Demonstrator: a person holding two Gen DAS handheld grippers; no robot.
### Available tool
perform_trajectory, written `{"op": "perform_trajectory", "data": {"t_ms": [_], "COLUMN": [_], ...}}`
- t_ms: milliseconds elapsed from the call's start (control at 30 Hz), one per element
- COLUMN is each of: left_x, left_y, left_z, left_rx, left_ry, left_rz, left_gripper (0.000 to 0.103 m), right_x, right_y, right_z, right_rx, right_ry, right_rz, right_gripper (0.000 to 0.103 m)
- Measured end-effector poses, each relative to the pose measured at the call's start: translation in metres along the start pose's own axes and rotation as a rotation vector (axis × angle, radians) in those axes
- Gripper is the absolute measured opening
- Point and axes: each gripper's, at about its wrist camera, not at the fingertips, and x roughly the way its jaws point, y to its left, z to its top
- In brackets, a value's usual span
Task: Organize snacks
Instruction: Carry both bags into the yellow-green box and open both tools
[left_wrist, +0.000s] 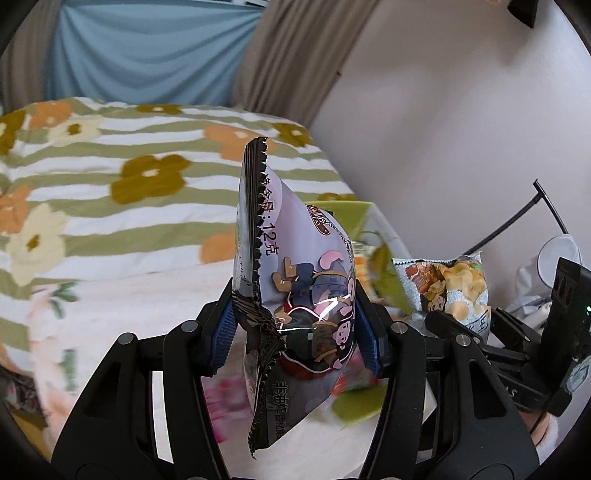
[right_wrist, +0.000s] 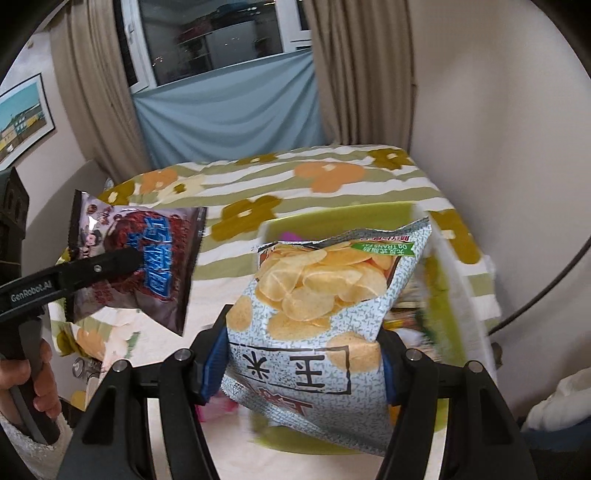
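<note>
My left gripper (left_wrist: 295, 332) is shut on a small purple-and-black cartoon snack packet (left_wrist: 295, 280), held upright in the air. The same packet (right_wrist: 136, 266) shows in the right wrist view at the left, clamped by the left gripper's black finger (right_wrist: 110, 264). My right gripper (right_wrist: 306, 365) is shut on a pale blue potato chip bag (right_wrist: 325, 306), held above a lime-green bin (right_wrist: 332, 218). That chip bag (left_wrist: 454, 291) and the right gripper's fingers (left_wrist: 465, 332) show at the right of the left wrist view, next to the green bin (left_wrist: 351, 206).
A bed with a striped floral quilt (left_wrist: 129, 177) lies behind. The green bin holds several snack packets (right_wrist: 406, 310), blurred. A white wall (left_wrist: 443, 129) is on the right, curtains (right_wrist: 229, 110) at the back. A black cable (left_wrist: 517, 221) runs along the wall.
</note>
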Motion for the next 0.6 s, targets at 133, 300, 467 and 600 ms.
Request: {"op": "perform_trajectory", "data": {"t_ms": [133, 300, 467, 600], "left_x": [0.037, 0.074, 0.085, 0.077], "left_y": [-0.033, -0.052, -0.05, -0.04], "left_z": [0.009, 0.017, 0.008, -0.011], "left_rx": [-0.001, -0.038, -0.092, -0.132], "left_ry": [0.012, 0.013, 0.004, 0.009], "left_rz": [-0.002, 0.007, 0.075, 0.123], "left_gripper": [0.053, 0.073, 0.102, 0.102], "right_x": [-0.005, -0.002, 0.005, 0.013], "right_y": [-0.035, -0.067, -0.087, -0.095], "right_z": [0.004, 0.009, 0.014, 0.014], "right_rx": [0.008, 0.008, -0.008, -0.025], "right_ry": [-0.004, 0.004, 0.013, 0.026], "right_rz": [-0.009, 0.006, 0.04, 0.069], "right_gripper": [0.061, 0.061, 0.061, 0.061]}}
